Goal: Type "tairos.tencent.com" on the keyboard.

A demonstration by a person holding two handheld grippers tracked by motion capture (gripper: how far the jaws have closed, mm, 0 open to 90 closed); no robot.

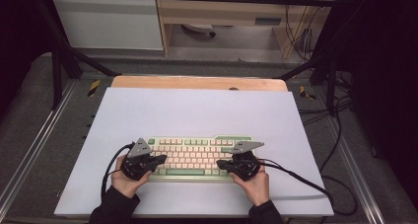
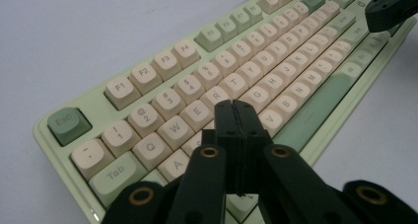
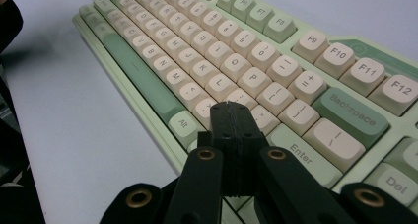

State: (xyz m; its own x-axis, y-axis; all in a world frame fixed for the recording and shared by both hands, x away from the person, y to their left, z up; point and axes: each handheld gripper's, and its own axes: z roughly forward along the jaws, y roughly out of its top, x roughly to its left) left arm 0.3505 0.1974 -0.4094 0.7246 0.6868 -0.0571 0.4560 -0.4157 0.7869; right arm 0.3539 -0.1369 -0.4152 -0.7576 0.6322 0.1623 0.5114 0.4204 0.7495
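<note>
Hovering over the keyboard (image 1: 197, 157), both tongs are pressed fully closed and hold nothing, so each blunt tip can serve as a finger for pressing keys. Left tongs (image 2: 235, 105) sit over the D–F keys; right tongs (image 3: 230, 108) hang near the lower-right letter rows, possibly touching a key. Keyboard lies square on the desk (image 1: 197, 110), directly beneath both.
</note>
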